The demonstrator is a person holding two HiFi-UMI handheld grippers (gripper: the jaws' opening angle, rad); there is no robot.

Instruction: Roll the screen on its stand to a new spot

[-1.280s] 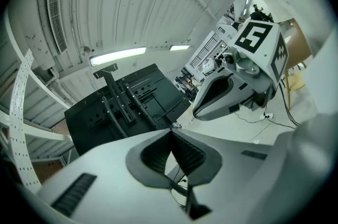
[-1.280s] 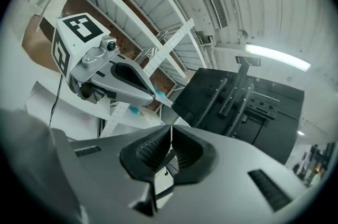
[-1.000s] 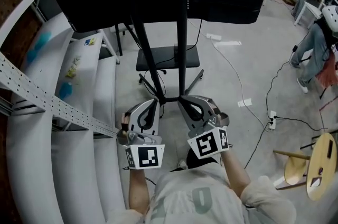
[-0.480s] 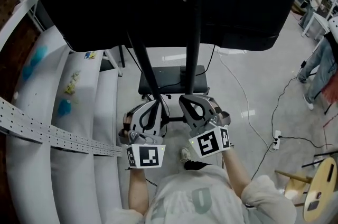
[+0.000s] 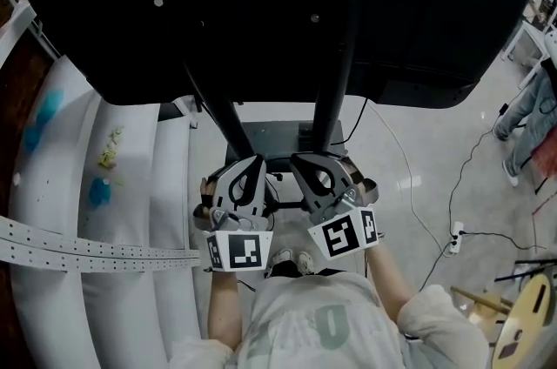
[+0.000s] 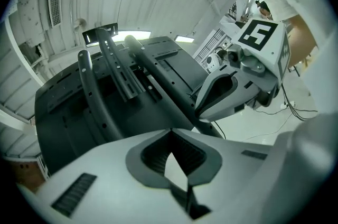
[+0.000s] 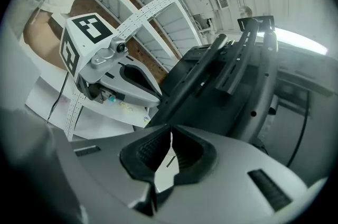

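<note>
The black back of the screen [image 5: 261,10] fills the top of the head view, carried on two dark stand poles, the left pole [image 5: 218,115] and the right pole [image 5: 335,89], above a black shelf [image 5: 278,137]. My left gripper [image 5: 252,160] is shut with its tips against the foot of the left pole. My right gripper [image 5: 302,158] is also shut, by the right pole. In the left gripper view the left gripper [image 6: 170,130] has its jaws closed on nothing, the poles [image 6: 158,91] just beyond. The right gripper [image 7: 170,133] looks the same in its own view.
White curved steps [image 5: 122,211] and a perforated metal strip [image 5: 87,250] lie to the left. Cables [image 5: 409,211] and a power strip [image 5: 454,238] cross the grey floor on the right. A person [image 5: 526,124] stands far right, and a wooden stool [image 5: 522,332] is at bottom right.
The screen now fills more of the head view's top. The steps and floor have slid back under me. Both grippers stay shut at the poles.
</note>
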